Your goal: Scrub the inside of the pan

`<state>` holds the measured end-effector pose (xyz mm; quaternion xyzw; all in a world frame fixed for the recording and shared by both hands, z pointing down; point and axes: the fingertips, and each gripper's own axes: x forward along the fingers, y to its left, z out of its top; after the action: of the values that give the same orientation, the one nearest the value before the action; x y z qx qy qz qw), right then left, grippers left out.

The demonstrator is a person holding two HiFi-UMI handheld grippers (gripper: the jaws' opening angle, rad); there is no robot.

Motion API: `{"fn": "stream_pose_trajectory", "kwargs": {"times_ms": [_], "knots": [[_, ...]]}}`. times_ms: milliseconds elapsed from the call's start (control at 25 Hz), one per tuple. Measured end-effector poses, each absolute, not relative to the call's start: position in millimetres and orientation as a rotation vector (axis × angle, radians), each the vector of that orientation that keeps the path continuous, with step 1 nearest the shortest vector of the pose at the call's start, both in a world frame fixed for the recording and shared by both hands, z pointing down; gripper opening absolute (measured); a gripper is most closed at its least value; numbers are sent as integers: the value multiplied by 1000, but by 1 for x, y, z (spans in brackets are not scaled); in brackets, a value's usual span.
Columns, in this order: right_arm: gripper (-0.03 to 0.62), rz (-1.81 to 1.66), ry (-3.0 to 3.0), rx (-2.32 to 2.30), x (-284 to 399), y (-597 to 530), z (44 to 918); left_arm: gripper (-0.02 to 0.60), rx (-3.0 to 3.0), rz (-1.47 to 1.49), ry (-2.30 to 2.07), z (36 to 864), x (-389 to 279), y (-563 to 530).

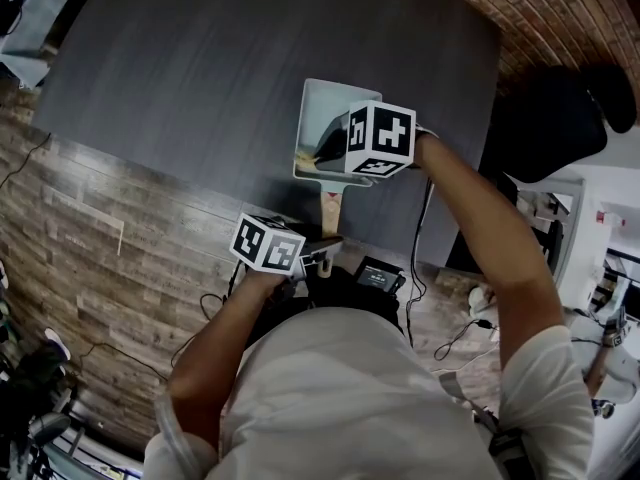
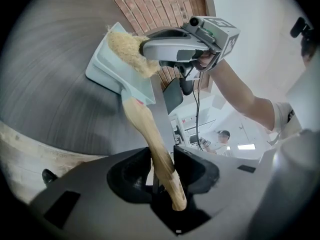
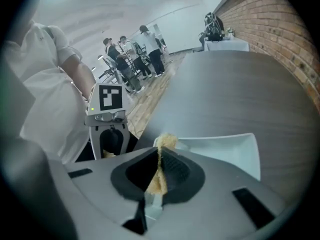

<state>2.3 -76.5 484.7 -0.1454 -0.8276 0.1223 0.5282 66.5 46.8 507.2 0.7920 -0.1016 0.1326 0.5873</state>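
A pale square pan lies on the dark table, its wooden handle pointing toward me. My left gripper is shut on that handle near its end, and the pads of the left gripper press on both of its sides. My right gripper reaches over the pan's near side, shut on a tan fibrous scrubber. The scrubber sticks out between the right gripper pads, down into the pan. The pan is tilted up slightly in the left gripper view.
The grey table stretches far beyond the pan. A brick wall runs along its right side. A black bag sits to the right, and a black device with cables is at the table's near edge. Several people stand far off.
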Motion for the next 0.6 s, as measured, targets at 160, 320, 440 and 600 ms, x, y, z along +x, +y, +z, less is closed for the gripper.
{"fn": "stream_pose_trajectory", "kwargs": {"times_ms": [160,320,440,600], "knots": [[29,73,-1993,-175,11,-108,480,143,1842,301,-254,508,66,47],[29,-196,-1909,-3,25,-143,483,143,1827,267,-249,502,68,47],[29,-323,-1842,73,32,-162,489,143,1825,262,-263,502,68,45],[29,-445,-1778,125,35,-178,491,143,1833,274,-263,507,66,47]]}}
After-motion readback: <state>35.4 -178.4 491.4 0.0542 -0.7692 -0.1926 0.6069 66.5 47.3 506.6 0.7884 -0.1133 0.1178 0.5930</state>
